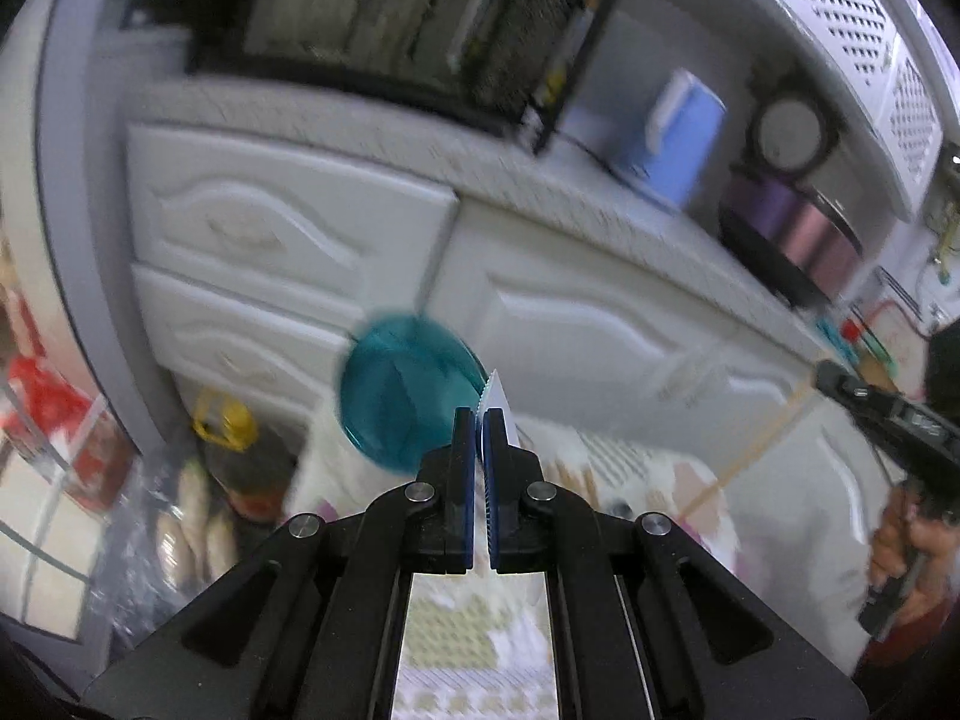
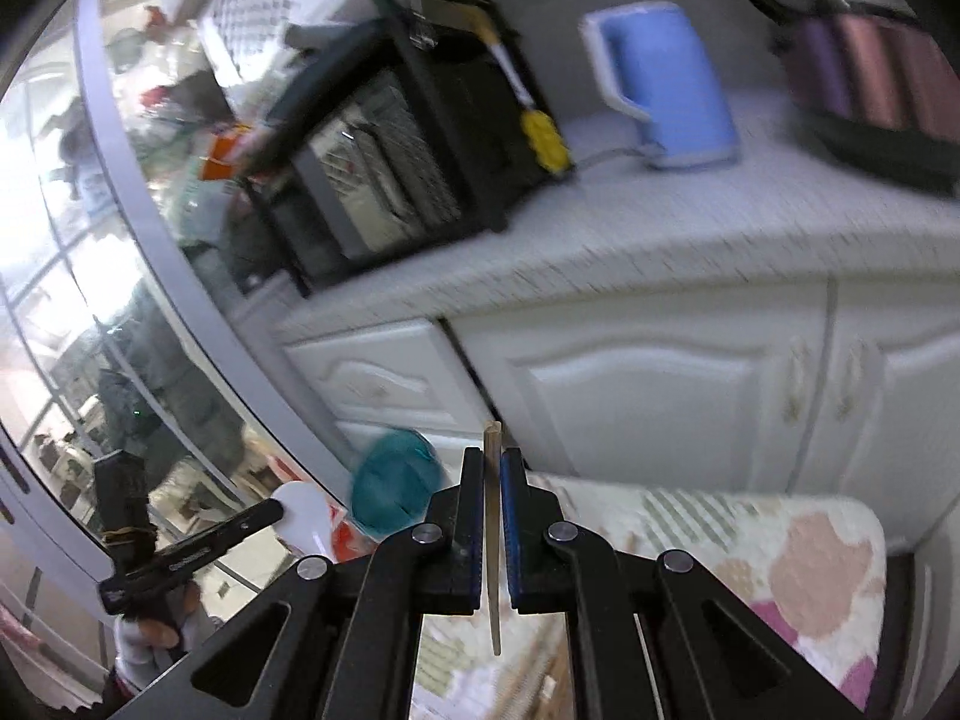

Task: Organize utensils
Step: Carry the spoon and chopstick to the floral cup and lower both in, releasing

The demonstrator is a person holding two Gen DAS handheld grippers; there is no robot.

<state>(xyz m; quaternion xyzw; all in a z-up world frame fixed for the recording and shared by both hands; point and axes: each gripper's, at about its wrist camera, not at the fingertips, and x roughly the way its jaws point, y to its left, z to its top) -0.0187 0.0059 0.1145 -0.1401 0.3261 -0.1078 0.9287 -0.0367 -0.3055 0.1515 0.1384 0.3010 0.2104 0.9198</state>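
Note:
My left gripper (image 1: 479,420) is shut on a white serrated plastic knife (image 1: 497,401) whose tip sticks up past the fingertips. My right gripper (image 2: 493,459) is shut on a thin wooden chopstick (image 2: 492,540) that runs upright between the fingers. The right gripper also shows in the left wrist view (image 1: 870,402) with the chopstick (image 1: 756,450) slanting down from it. The left gripper shows in the right wrist view (image 2: 264,516) holding the white utensil (image 2: 303,519). A teal round cup (image 1: 408,399) is ahead, also in the right wrist view (image 2: 396,489).
A patterned cloth (image 2: 750,546) covers the surface below. Behind are white cabinets (image 1: 600,324) and a countertop (image 2: 690,222) with a black rack (image 2: 408,138), a blue kettle (image 2: 666,84) and a purple cooker (image 1: 792,228). Clutter and a yellow-capped bottle (image 1: 225,426) lie at left.

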